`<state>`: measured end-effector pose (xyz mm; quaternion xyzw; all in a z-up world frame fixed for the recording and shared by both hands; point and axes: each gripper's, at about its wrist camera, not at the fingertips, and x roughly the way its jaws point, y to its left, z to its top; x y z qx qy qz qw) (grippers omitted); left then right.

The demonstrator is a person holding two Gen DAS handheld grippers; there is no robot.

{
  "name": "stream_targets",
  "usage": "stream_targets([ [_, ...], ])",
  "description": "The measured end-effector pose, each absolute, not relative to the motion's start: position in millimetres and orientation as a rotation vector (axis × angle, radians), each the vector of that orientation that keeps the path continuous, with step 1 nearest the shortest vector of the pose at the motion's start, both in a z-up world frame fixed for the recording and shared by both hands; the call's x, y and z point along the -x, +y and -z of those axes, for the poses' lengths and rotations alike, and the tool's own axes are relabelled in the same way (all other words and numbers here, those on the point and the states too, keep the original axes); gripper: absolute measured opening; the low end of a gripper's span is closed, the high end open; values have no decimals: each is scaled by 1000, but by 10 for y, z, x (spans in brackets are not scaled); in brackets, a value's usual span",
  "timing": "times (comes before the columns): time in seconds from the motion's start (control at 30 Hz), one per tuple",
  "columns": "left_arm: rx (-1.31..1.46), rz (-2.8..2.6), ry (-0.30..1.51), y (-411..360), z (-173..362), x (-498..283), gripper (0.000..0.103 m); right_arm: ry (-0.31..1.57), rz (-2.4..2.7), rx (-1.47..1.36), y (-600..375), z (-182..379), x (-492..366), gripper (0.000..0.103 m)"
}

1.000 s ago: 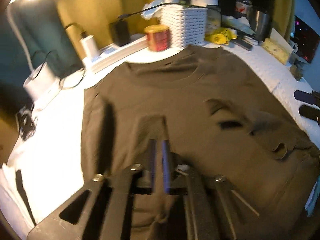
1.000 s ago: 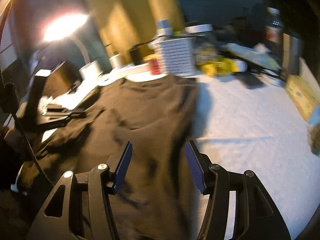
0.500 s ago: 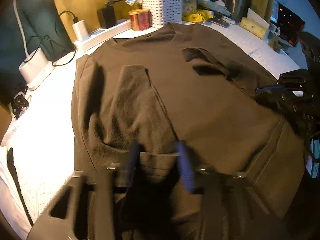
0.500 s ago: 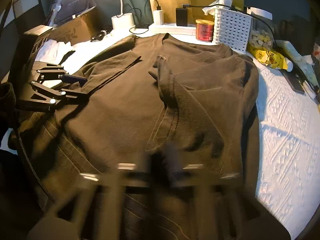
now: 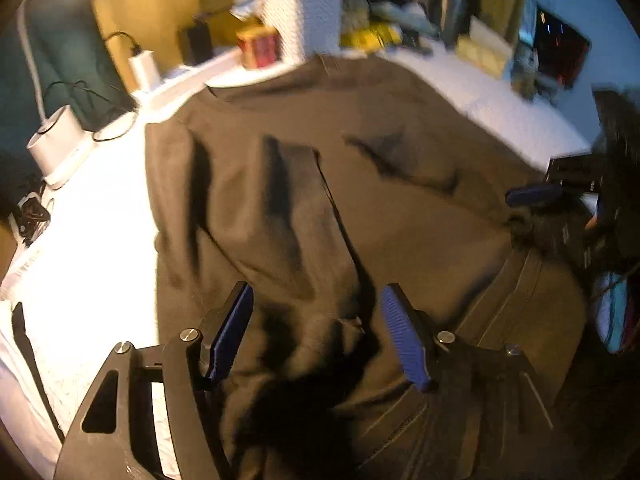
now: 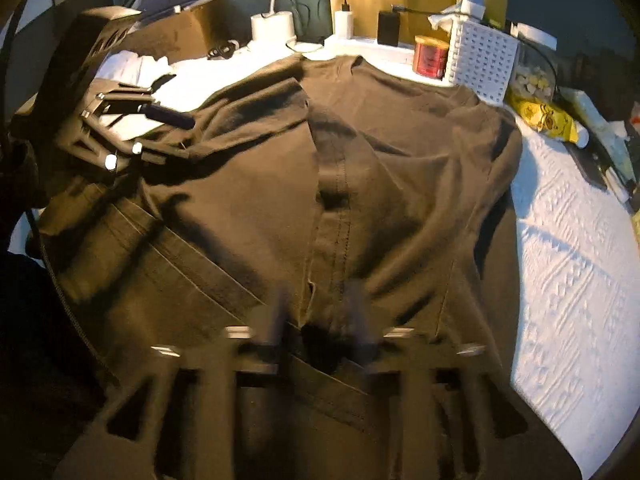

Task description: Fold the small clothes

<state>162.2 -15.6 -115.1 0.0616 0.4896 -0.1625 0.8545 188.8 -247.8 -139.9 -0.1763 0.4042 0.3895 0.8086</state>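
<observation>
A white perforated basket (image 6: 482, 60) stands at the far edge of a white textured bed cover (image 6: 572, 264), with tissue-like paper and a pale bottle top poking out of it; the rest of its contents are hidden. Just beside it stands one red tin (image 6: 430, 56). One dark brown t-shirt (image 6: 280, 184) lies spread across the cover, both sleeves folded in over its middle. Two grippers hover low over its near hem. The left gripper (image 5: 316, 332) has its blue fingers (image 5: 404, 340) opening, apart, bunched cloth between them untouched. The right gripper (image 6: 316, 312) is blurred, jaws opening above the hem, not pinching it
</observation>
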Motion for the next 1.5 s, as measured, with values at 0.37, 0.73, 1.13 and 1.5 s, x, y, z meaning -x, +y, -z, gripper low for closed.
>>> stream_targets([
  [0.37, -53, 165, 904, 457, 934, -2279, 66, 809, -707, 260, -2749, 1050, -2603, 58],
  [0.73, -56, 161, 952, 607, 1333, -2917, 24, 829, -588, 141, -2961, 1153, -3725, 58],
  [1.13, -93, 28, 917, 1041, 1243, -2884, 4, 885, -630, 11, -2882, 1363, -4440, 5],
  [1.5, -78, 37, 926, 1185, 1318, -2978, 4, 844, -434, 99, -3199, 1368, -4692, 2],
])
